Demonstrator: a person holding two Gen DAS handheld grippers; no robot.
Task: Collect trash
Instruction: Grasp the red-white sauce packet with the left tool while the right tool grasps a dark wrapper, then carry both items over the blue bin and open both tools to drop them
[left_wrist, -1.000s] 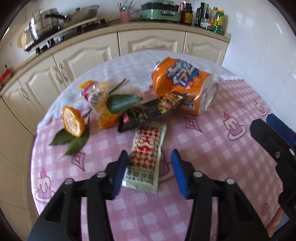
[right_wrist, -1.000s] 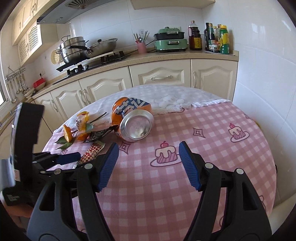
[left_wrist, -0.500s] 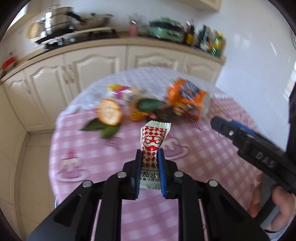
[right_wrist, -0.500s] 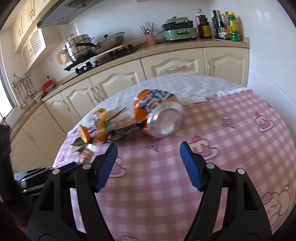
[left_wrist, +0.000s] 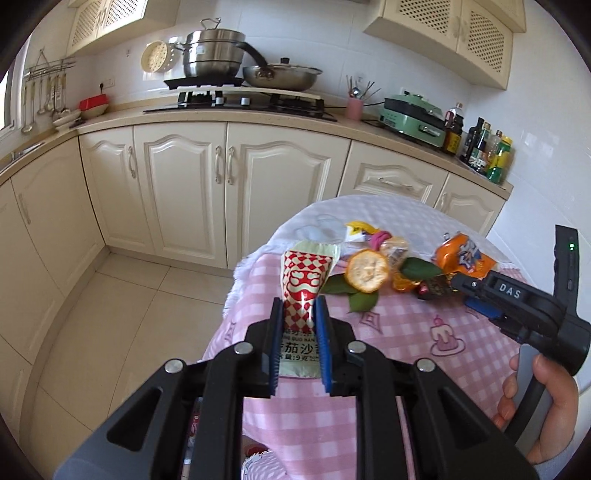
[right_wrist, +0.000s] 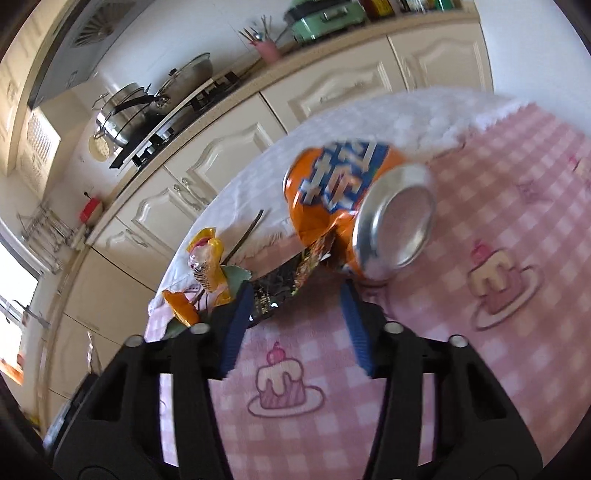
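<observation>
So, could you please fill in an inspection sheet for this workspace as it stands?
Surface: round table under a pink checked cloth with cake prints.
Job's things: red-checked sauce packet held off the table; crushed orange can on its side; dark snack wrapper beside it; orange peels, leaves and a clear wrapper in a cluster.
Clutter: nothing seen beyond the trash.
Grippers: left gripper shut on the packet; right gripper closing, pads either side of the wrapper's end, not pressing.
Cables: nothing seen.
Surroundings: cream cabinets, stove with pots, bottles.
</observation>
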